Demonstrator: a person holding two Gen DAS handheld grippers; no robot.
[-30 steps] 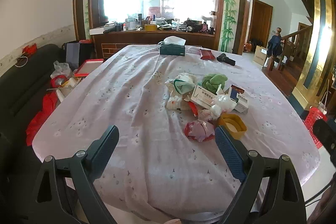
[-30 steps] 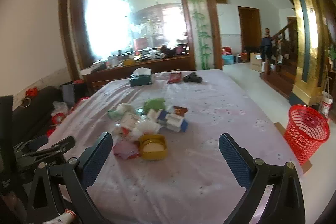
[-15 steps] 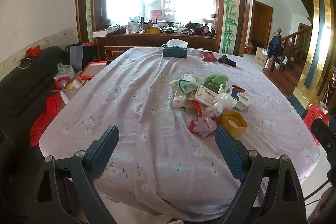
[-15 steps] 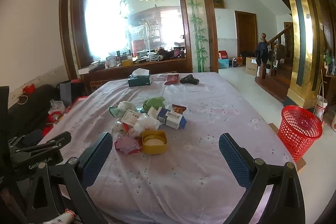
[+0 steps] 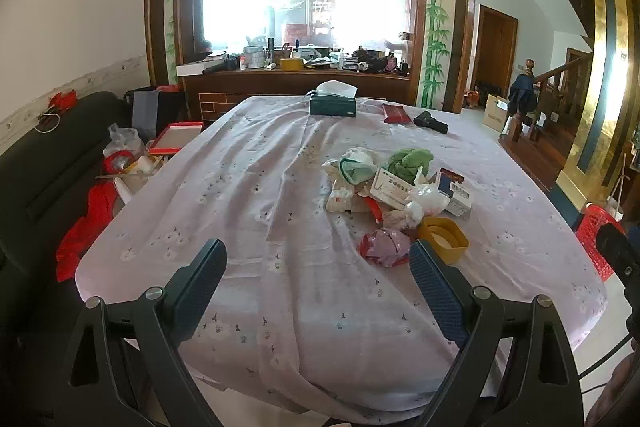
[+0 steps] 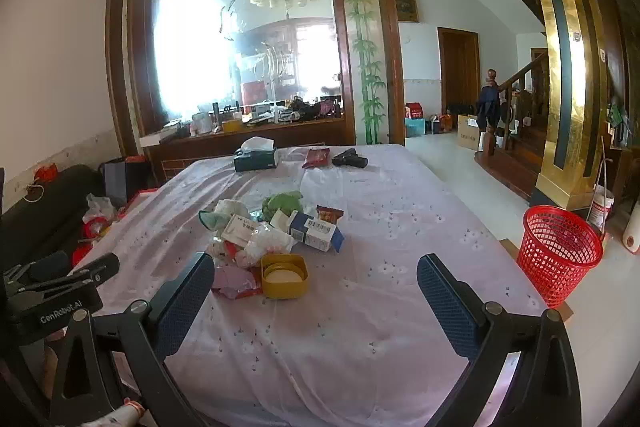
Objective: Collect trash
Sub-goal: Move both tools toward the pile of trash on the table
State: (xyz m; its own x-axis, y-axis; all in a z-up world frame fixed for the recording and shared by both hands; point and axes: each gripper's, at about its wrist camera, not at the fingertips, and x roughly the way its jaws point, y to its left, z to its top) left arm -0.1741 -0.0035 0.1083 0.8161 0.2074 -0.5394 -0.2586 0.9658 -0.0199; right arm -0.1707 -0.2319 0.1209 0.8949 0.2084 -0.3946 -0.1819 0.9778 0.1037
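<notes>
Lilac tablecloth with small flower print, centre frame; red mesh plastic basket, right; mustard-yellow square lid, lower centre; dark green tissue box, upper centre; crumpled green cloth.

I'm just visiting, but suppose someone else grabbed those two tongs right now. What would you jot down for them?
Left tongs: open, empty, short of the table's near edge.
Right tongs: open, empty, also short of the table.
Trash pile sits mid-table on the purple cloth: yellow tub and pink wrapper nearest, boxes and a green wad behind.
Red basket stands on the floor, right of the table.
Done: nothing visibly collected.
Left: carry every piece to the basket.
</notes>
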